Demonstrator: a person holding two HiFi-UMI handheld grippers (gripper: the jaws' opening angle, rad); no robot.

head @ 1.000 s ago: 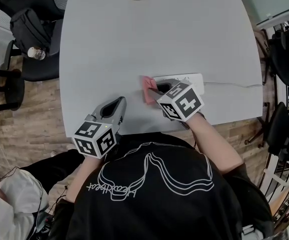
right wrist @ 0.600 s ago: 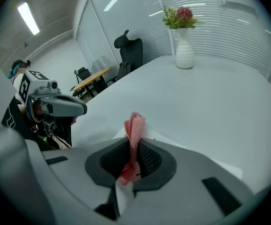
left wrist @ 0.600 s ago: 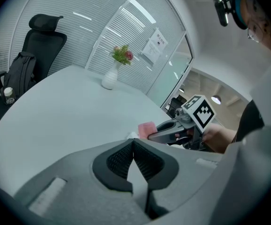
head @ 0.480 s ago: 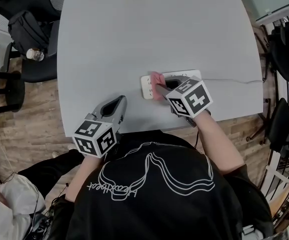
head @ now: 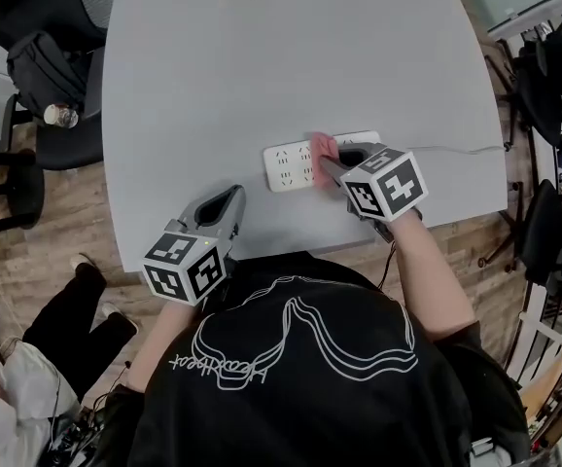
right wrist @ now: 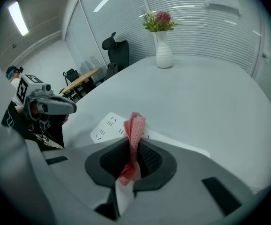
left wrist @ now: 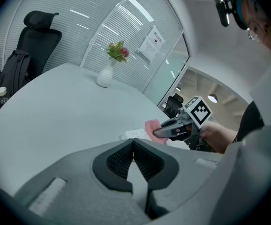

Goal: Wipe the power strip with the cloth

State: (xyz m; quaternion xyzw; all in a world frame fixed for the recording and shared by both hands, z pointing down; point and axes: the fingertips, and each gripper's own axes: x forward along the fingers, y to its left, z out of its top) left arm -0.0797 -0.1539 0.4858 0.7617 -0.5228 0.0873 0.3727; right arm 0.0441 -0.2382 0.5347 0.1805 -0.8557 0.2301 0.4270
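Right gripper (head: 328, 163) pinches my pink cloth (head: 324, 148) on the white power strip (head: 286, 166); left gripper (head: 230, 198) rests with jaws together, empty.

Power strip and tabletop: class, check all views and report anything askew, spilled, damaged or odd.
Nothing stands out. The power strip lies flat on the table, the pink cloth is pinched in the right gripper over it, and the vase stands upright.
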